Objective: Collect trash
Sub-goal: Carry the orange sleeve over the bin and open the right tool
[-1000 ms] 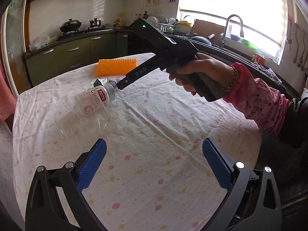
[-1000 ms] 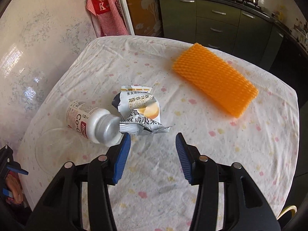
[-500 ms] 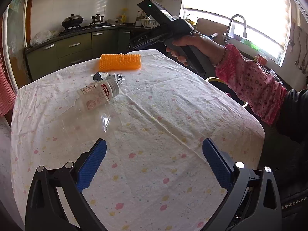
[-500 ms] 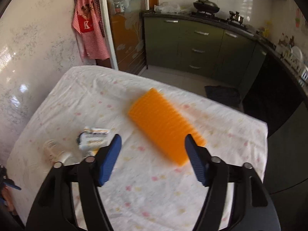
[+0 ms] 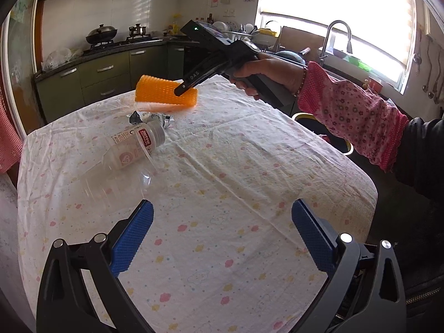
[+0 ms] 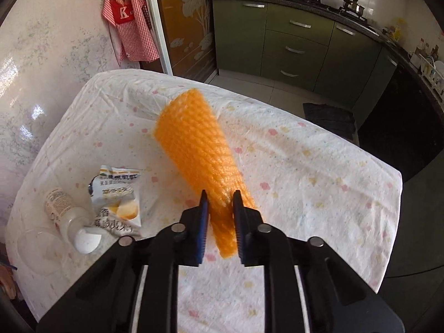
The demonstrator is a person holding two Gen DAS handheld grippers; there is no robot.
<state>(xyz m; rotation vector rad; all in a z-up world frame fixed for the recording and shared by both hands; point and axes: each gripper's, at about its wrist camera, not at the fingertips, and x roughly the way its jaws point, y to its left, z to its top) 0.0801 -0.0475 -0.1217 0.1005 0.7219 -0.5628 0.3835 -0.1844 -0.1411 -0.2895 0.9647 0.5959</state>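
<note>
My right gripper is shut on the near end of an orange foam net sleeve and holds it lifted off the tablecloth; it also shows in the left wrist view, with the right gripper at its edge. A snack wrapper and a white bottle lie on the table to the left; they show in the left wrist view as the wrapper and the bottle. A clear plastic cup lies by the bottle. My left gripper is open and empty above the near table.
The table has a floral white cloth. A yellow-rimmed bin stands on the floor past its right edge. Green kitchen cabinets and a sink counter line the walls. A red checked apron hangs on the left.
My right gripper moved from the wrapper to the orange sleeve, closed on it and lifted it. The left gripper has stayed open.
</note>
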